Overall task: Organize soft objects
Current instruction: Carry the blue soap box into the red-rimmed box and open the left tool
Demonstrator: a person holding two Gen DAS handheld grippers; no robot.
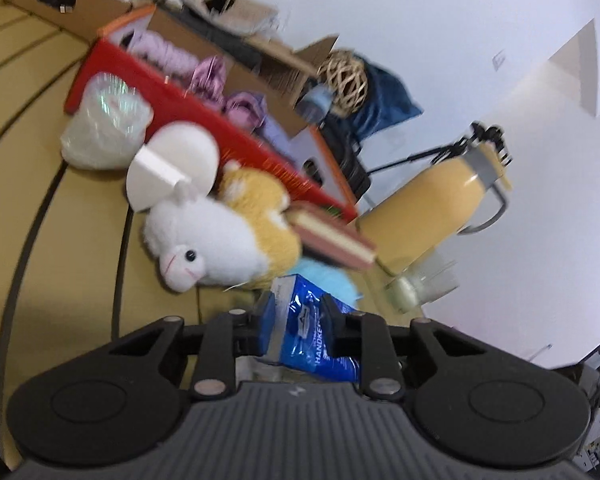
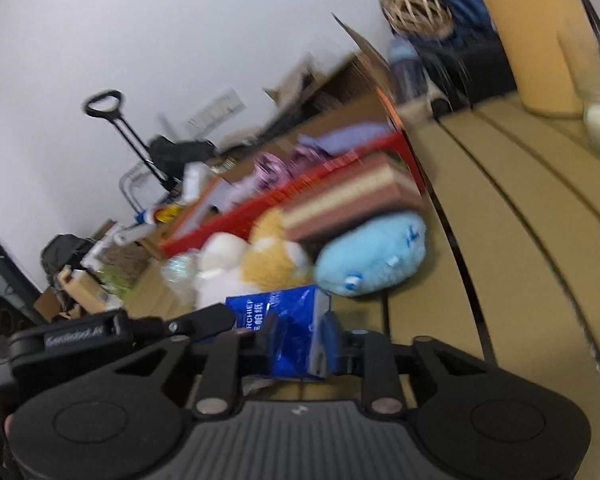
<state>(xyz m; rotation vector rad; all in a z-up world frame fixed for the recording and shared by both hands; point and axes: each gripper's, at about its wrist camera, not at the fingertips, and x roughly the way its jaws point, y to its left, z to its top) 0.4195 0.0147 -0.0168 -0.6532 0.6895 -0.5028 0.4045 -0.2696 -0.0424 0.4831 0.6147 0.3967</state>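
Both grippers, left gripper [image 1: 298,322] and right gripper [image 2: 298,340], clamp blue tissue pack [image 1: 314,336].

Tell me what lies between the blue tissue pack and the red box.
In the right wrist view, the light blue plush and the striped book on it lie between the blue tissue pack and the red box.

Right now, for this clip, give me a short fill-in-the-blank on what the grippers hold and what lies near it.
1. Both the left gripper and the right gripper are shut on a ____ tissue pack.
2. Just beyond the pack lies a light blue ____ toy.
3. The striped book leans against the ____ box.

Missing words: blue; plush; red
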